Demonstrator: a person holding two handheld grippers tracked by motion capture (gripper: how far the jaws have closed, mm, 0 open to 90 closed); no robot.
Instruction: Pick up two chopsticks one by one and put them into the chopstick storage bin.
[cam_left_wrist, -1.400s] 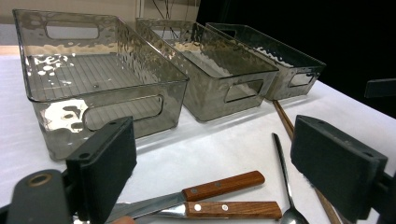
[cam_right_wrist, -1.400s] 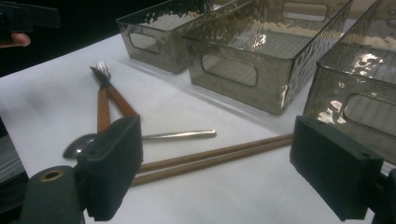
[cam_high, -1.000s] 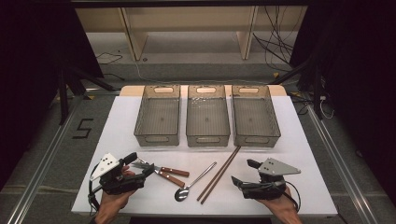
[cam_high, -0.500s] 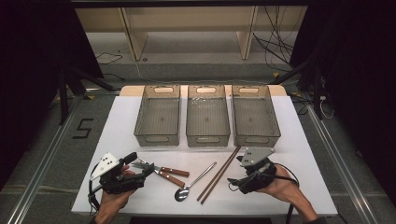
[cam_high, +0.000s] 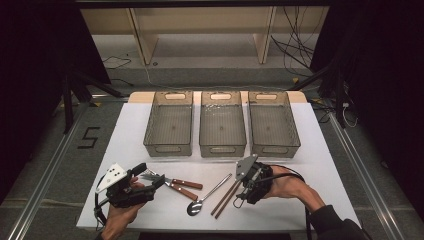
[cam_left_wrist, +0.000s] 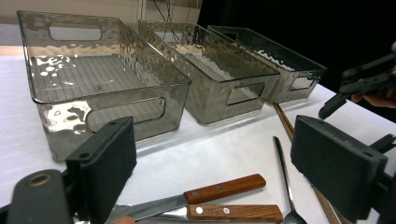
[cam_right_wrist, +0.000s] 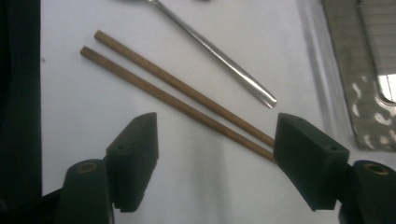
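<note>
Right gripper (cam_high: 244, 182) lining up on the chopsticks (cam_high: 226, 197); nothing is lifted yet.

I judge this the reach step: in the right gripper view my jaws stand apart and have just been closing a little, with the two chopsticks (cam_right_wrist: 177, 95) lying flat on the table (cam_right_wrist: 196, 186), running from upper left to the right jaw, not yet squarely between the pads. Next I need to come down, centre both sticks in the gap, then pinch. The left gripper (cam_high: 131, 186) sits low left in the high view, jaws apart, holding nothing, above the knives (cam_left_wrist: 219, 199). The high view shows all three bins (cam_high: 222, 125) and the spoon (cam_high: 208, 195); the right gripper view gives the stick-to-jaw line-up, and the left gripper view shows the knife handles close.
</note>
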